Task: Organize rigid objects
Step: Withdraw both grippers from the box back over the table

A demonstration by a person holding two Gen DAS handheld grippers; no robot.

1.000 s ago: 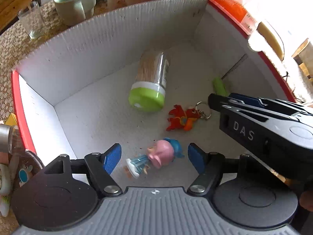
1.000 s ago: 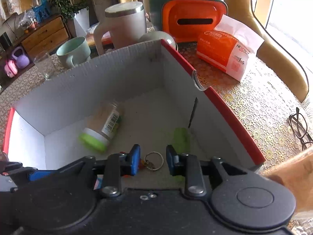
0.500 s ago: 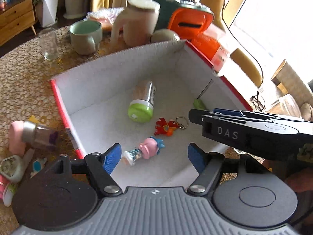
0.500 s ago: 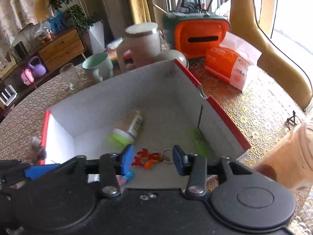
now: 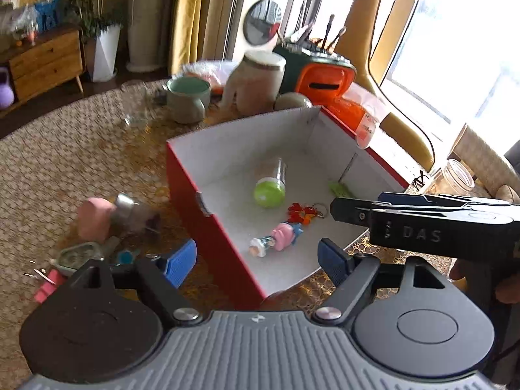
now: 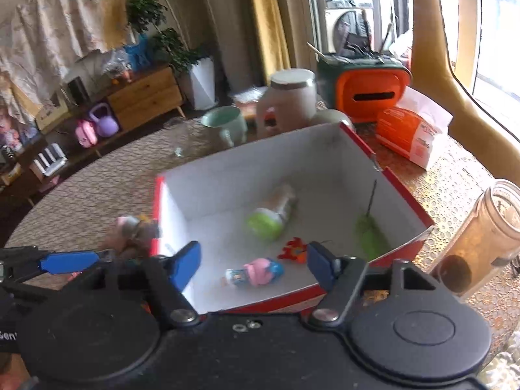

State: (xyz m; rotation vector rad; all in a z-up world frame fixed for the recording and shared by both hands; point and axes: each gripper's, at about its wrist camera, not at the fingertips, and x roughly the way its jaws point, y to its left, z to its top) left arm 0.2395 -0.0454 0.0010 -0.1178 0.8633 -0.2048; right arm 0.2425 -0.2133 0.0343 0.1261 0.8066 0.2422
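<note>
Your left gripper [image 5: 256, 261]: black plastic linkage arms, blue ribbed finger pads [image 5: 180, 261], silver pivot screws, grey ridged housing. Your right gripper [image 6: 253, 265]: same black arms, blue pads [image 6: 187, 265], silver screws, white "DAS" lettering on side. Bare skin beside its handle.

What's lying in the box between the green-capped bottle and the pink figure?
The red keychain, with its ring toward the box's right wall, lies between the green-capped bottle and pink figure; clearest in the left wrist view.
</note>
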